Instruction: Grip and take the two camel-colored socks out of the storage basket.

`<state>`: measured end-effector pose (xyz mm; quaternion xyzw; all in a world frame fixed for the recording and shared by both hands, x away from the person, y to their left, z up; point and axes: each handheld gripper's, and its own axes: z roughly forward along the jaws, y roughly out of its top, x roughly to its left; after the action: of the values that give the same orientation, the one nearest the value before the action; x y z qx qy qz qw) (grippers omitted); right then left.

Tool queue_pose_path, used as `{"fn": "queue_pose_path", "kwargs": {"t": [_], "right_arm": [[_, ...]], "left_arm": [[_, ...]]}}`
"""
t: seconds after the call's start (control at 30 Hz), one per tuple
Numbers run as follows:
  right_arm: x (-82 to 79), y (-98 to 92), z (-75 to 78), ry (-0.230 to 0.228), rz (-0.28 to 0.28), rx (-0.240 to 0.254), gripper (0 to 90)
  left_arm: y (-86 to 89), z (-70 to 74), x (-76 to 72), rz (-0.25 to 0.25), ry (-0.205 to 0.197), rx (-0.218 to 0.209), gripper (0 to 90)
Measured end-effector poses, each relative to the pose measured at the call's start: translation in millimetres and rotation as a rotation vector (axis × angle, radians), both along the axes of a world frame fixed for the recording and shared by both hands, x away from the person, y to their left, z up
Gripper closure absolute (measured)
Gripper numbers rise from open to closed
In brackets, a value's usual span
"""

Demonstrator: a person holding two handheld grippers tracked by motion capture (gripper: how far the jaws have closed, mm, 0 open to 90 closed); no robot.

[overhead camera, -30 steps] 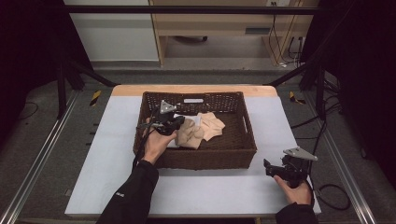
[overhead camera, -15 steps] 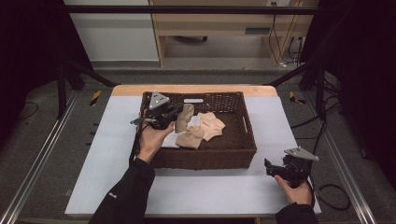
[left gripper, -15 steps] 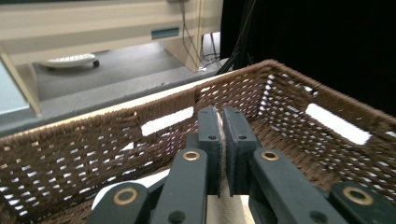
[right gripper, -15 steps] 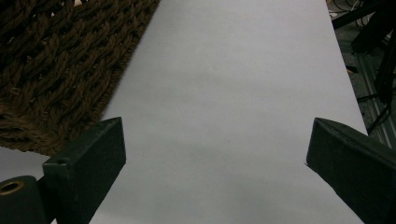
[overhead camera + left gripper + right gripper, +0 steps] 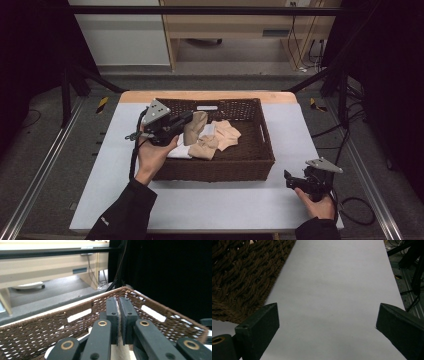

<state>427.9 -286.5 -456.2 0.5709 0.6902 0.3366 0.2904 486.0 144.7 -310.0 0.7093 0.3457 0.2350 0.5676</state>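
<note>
Beige cloth [image 5: 194, 128] is pinched in the closed left gripper [image 5: 186, 120] jaws above the wicker basket [image 5: 215, 169]; right gripper [image 5: 289, 179] jaws are spread wide, empty, beside the basket.

In the high view the left tool [image 5: 186, 121] covers the top of the beige cloth [image 5: 194, 131] it pinches, so the pinch itself is hidden. A white cloth [image 5: 180, 151] lies half under the hand and the beige pieces. In the left gripper view the bottom edge cuts off the cloth strip between the pads, and the basket [image 5: 37, 340] runs off the left edge. In the right gripper view both pads of the right tool [image 5: 327, 327] are cut by the frame edges, and the basket corner [image 5: 239, 277] leaves at top left.
</note>
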Motion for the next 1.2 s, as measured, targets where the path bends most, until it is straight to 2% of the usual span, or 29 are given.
{"fn": "queue_pose_path", "kwargs": {"t": [0.27,0.57,0.73,1.2], "right_arm": [[-1.6,0.7,0.8,-0.001,0.001,-0.002,5.0],[-4.8,0.8,1.9,-0.007,0.000,-0.004,5.1],[-6.2,1.1,2.0,-0.009,-0.002,-0.008,5.2],[-7.8,2.3,2.6,-0.011,0.004,-0.005,5.3]], "left_arm": [[5.7,9.4,-27.9,-0.057,-0.026,-0.025,86.1],[18.3,12.8,-57.9,-0.087,-0.054,-0.042,86.0],[24.2,8.5,-69.3,-0.100,-0.058,-0.042,86.0],[24.9,-18.6,-101.3,-0.168,-0.024,-0.005,86.0]]}}
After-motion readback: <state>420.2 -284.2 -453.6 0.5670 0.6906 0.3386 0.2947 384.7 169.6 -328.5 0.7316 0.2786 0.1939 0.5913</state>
